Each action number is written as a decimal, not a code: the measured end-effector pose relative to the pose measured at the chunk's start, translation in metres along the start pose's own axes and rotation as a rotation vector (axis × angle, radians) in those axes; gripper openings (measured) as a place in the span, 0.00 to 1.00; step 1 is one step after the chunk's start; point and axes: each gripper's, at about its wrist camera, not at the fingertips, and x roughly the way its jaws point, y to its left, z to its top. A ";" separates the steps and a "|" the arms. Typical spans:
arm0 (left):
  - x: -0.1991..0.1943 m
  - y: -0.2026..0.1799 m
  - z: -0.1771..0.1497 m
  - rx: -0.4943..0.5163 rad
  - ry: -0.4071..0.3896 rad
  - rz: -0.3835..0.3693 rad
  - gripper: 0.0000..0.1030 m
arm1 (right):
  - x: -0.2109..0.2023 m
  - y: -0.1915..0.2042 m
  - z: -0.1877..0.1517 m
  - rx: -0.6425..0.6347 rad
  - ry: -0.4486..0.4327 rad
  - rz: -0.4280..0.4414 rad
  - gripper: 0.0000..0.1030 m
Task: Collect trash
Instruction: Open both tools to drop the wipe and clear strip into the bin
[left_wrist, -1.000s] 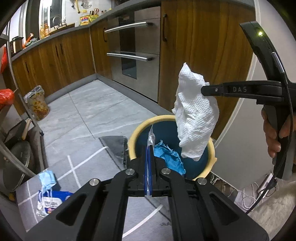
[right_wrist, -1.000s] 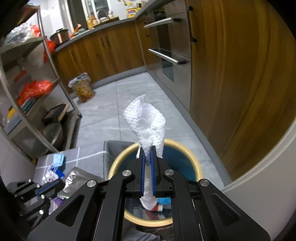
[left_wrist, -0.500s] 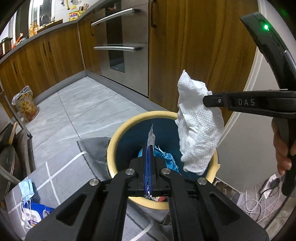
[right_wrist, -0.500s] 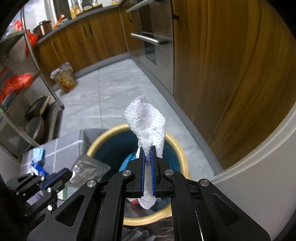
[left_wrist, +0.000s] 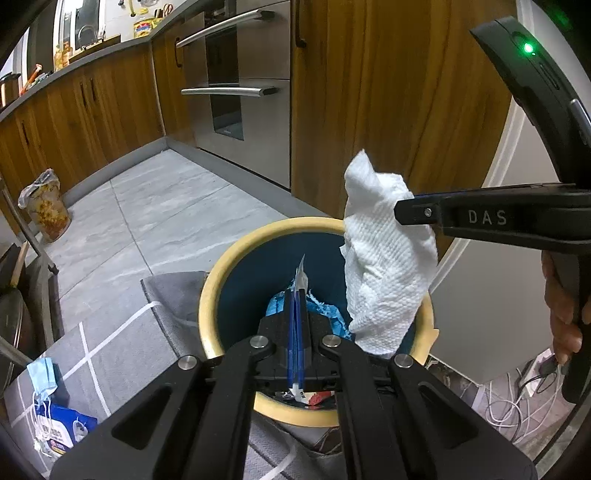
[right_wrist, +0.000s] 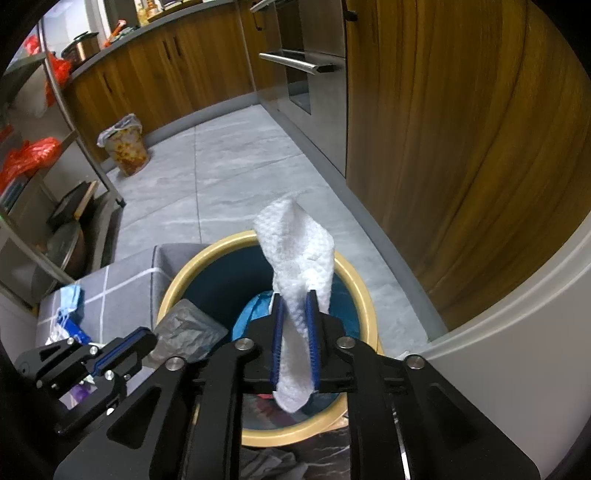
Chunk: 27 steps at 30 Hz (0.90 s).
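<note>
A round bin with a tan rim and dark blue inside stands on the floor by the wooden cabinet, with blue crumpled trash in it. My left gripper is shut on a thin silvery wrapper and holds it over the bin. My right gripper has its jaws parted a little around a white paper towel, which still hangs between them above the bin's opening.
A grey mat with white lines lies left of the bin, with a blue face mask and a blue-white packet on it. A lined waste basket stands far left. Metal shelves are on the left, cables on the right.
Both grippers have moved closer over the bin. The right gripper's jaws have parted a little around the paper towel.
</note>
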 end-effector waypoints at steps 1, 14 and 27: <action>0.000 0.000 0.000 -0.001 0.000 0.000 0.01 | 0.000 0.000 0.000 -0.001 0.001 0.000 0.25; -0.026 0.017 -0.008 -0.043 -0.025 0.054 0.29 | -0.017 0.004 0.006 0.045 -0.042 -0.001 0.60; -0.084 0.059 -0.024 -0.132 -0.093 0.150 0.76 | -0.051 0.048 0.005 -0.012 -0.147 -0.008 0.90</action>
